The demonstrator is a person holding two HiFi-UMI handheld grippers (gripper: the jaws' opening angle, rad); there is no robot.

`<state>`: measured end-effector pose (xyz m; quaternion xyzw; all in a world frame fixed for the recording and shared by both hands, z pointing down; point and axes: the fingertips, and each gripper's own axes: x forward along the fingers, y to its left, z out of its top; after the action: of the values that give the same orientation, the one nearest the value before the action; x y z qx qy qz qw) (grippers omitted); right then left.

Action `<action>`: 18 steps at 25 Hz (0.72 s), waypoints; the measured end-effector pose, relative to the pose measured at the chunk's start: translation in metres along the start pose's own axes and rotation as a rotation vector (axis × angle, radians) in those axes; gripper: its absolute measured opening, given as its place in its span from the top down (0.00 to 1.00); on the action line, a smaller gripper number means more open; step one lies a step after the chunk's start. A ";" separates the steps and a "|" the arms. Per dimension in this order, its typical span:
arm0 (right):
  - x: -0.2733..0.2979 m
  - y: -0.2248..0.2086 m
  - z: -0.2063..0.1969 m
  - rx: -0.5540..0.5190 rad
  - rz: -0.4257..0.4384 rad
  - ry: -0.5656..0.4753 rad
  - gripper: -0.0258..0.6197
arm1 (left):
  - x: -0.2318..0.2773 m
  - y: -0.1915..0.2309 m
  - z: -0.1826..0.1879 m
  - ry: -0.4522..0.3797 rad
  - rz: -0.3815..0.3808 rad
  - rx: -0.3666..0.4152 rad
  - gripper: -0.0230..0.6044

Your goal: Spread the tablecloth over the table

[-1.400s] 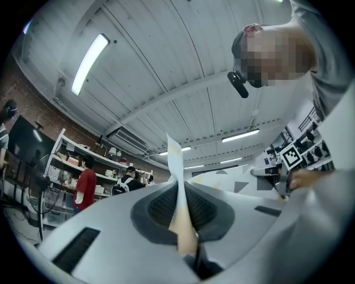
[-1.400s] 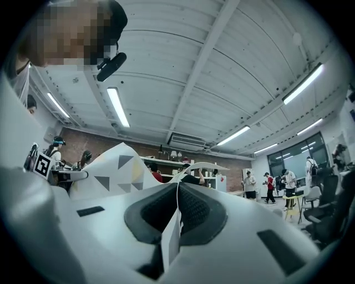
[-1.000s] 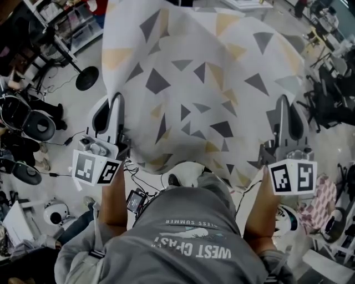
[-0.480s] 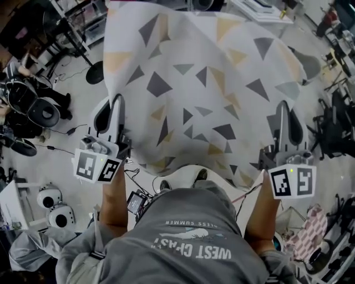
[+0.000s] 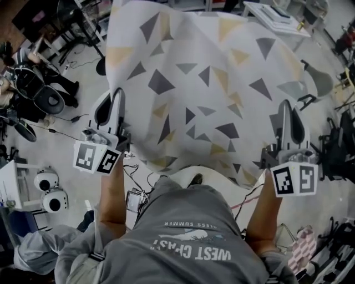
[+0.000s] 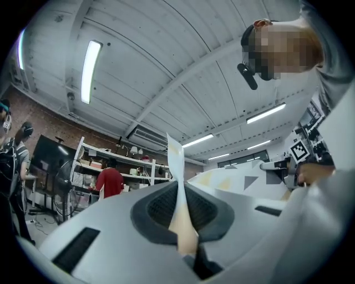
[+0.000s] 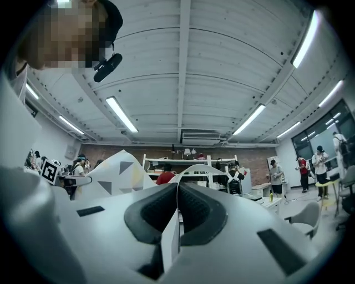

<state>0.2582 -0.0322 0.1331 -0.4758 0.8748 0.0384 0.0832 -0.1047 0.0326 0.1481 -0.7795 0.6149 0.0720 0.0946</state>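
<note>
A white tablecloth [image 5: 205, 83] printed with grey and tan triangles hangs spread out in the air in front of me, held by its two near corners. My left gripper [image 5: 117, 93] is shut on the left corner; in the left gripper view the cloth's edge [image 6: 180, 188] stands pinched between the dark pads [image 6: 158, 208]. My right gripper [image 5: 284, 105] is shut on the right corner, and the right gripper view shows the cloth's edge [image 7: 172, 233] clamped between its pads [image 7: 150, 213]. The near hem sags between the two grippers. No table shows under the cloth.
The floor at the left holds black wheeled stands [image 5: 44, 100], cables and white round devices [image 5: 47, 191]. A white table [image 5: 274, 16] stands at the upper right and a grey chair [image 5: 316, 83] at the right. Shelves and several people fill the room's far side [image 7: 166, 175].
Both grippers and the cloth keep their grip and their places in the head view. The floor clutter has slid across the view, so I have moved through the room with the cloth.
</note>
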 end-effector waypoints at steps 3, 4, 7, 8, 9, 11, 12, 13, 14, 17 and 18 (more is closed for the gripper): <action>0.012 -0.003 -0.006 0.015 0.004 0.008 0.94 | 0.006 0.010 -0.003 0.017 0.014 0.007 0.94; 0.018 -0.003 -0.008 0.017 0.004 0.012 0.94 | 0.010 0.016 -0.005 0.021 0.017 0.009 0.94; 0.037 0.002 -0.016 0.023 -0.001 0.032 0.94 | 0.023 0.037 -0.015 0.040 0.019 0.005 0.94; 0.043 0.003 -0.019 0.022 -0.006 0.040 0.94 | 0.027 0.045 -0.019 0.047 0.019 0.001 0.94; 0.047 0.004 -0.022 0.020 -0.012 0.047 0.94 | 0.030 0.051 -0.024 0.052 0.019 -0.005 0.94; 0.053 0.004 -0.027 0.012 -0.030 0.055 0.94 | 0.037 0.062 -0.036 0.061 0.019 -0.020 0.94; 0.056 0.004 -0.029 0.007 -0.041 0.059 0.94 | 0.041 0.068 -0.042 0.064 0.017 -0.028 0.94; 0.062 0.004 -0.032 0.001 -0.052 0.063 0.94 | 0.046 0.075 -0.048 0.067 0.013 -0.037 0.94; 0.070 0.005 -0.036 -0.003 -0.063 0.069 0.94 | 0.053 0.084 -0.055 0.071 0.010 -0.046 0.94; 0.103 0.013 -0.048 -0.018 -0.096 0.091 0.94 | 0.074 0.119 -0.076 0.085 -0.008 -0.080 0.94; 0.111 0.016 -0.052 -0.027 -0.109 0.101 0.94 | 0.081 0.130 -0.083 0.092 -0.016 -0.090 0.94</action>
<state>0.1794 -0.1232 0.1641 -0.5249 0.8502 0.0217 0.0347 -0.2126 -0.0924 0.2023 -0.7903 0.6087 0.0629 0.0315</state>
